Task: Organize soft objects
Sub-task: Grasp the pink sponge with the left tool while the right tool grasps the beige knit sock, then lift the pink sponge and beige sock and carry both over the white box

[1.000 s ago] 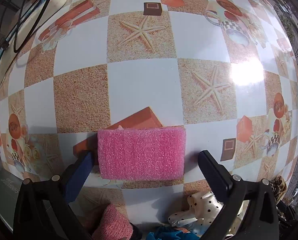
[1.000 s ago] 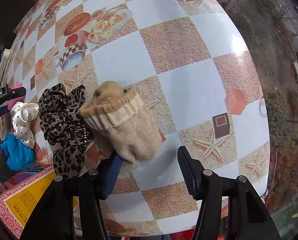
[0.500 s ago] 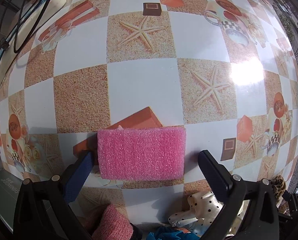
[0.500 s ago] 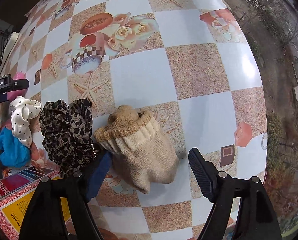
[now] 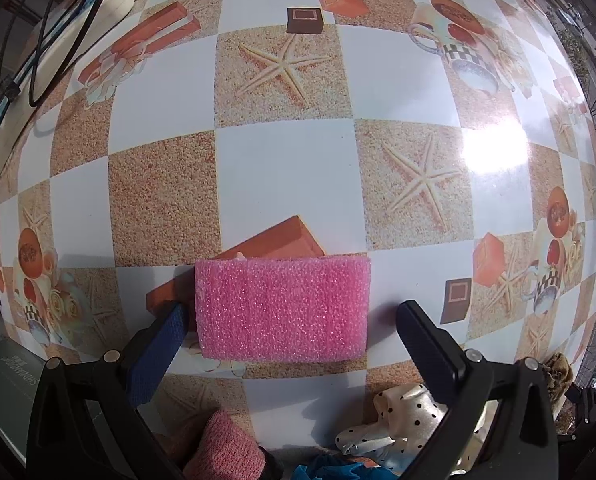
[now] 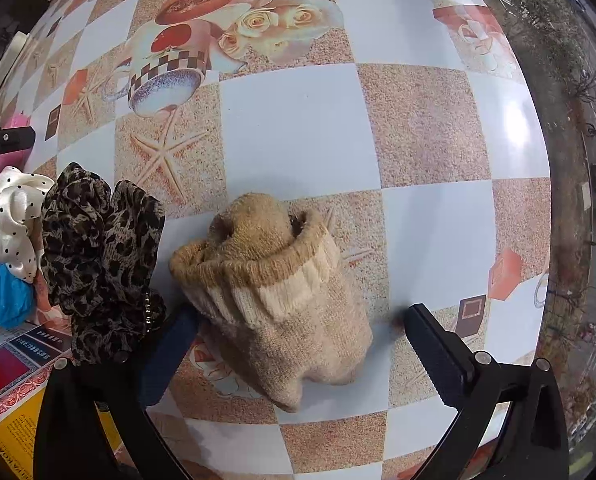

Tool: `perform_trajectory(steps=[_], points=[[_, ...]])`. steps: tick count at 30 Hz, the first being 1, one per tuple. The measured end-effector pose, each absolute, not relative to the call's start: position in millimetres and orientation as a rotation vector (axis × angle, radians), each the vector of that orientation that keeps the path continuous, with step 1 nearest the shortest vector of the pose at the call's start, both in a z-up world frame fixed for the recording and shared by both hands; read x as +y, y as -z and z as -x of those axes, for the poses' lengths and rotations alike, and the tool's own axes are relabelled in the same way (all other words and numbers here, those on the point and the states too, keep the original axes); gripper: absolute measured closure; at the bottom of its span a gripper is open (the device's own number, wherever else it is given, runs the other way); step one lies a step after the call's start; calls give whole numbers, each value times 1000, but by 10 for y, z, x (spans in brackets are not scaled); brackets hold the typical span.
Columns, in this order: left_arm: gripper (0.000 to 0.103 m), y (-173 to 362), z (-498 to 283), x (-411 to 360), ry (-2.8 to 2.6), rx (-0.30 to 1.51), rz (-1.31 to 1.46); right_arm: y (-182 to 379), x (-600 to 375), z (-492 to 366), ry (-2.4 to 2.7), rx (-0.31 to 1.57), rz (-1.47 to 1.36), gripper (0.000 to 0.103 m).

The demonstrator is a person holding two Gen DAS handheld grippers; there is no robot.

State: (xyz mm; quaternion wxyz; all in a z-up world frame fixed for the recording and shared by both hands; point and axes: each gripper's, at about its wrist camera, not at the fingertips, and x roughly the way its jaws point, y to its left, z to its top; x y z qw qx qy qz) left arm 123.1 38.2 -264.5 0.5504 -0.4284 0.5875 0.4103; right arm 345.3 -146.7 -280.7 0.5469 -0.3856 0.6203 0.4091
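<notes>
Sock (image 6: 281,304), a light, squashy knit bundle, lies between our right fingers (image 6: 298,344), just spread wide; we'd pinch its thick middle.

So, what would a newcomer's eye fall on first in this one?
Probably the bright pink sponge, lying flat on the checkered tablecloth between the open fingers of the left hand-held gripper. Next, the rolled beige sock, sitting between the wide-open fingers of the right hand-held gripper, with a leopard-print scrunchie close beside it.
</notes>
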Motion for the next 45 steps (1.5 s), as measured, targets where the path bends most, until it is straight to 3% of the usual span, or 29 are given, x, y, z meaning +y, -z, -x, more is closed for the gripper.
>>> perform_trajectory(steps=[2,3,4,5,6,26,45], points=[[8,2606,-1264,355,-965,1379,996,2796,-1427,-3437,-969,1452,906,9],[12,2572,-1290,336,-958,1373,975,2716,-1391,-3367,-979,1432,900,23],[24,2527,-1325,312,-947,1365,947,2651,-1381,-3350,-994,1409,896,33],[30,2490,-1359,294,-936,1364,922,2609,-1363,-3343,-1007,1391,899,59],[30,2471,-1396,272,-936,1387,891,2592,-1340,-3346,-1022,1397,896,74],[30,1126,-764,-510,-964,1192,767,1236,-1638,-3094,-1190,1343,649,76],[29,741,63,-1437,-983,1119,795,683,-1807,-1908,-1352,1246,724,76]])
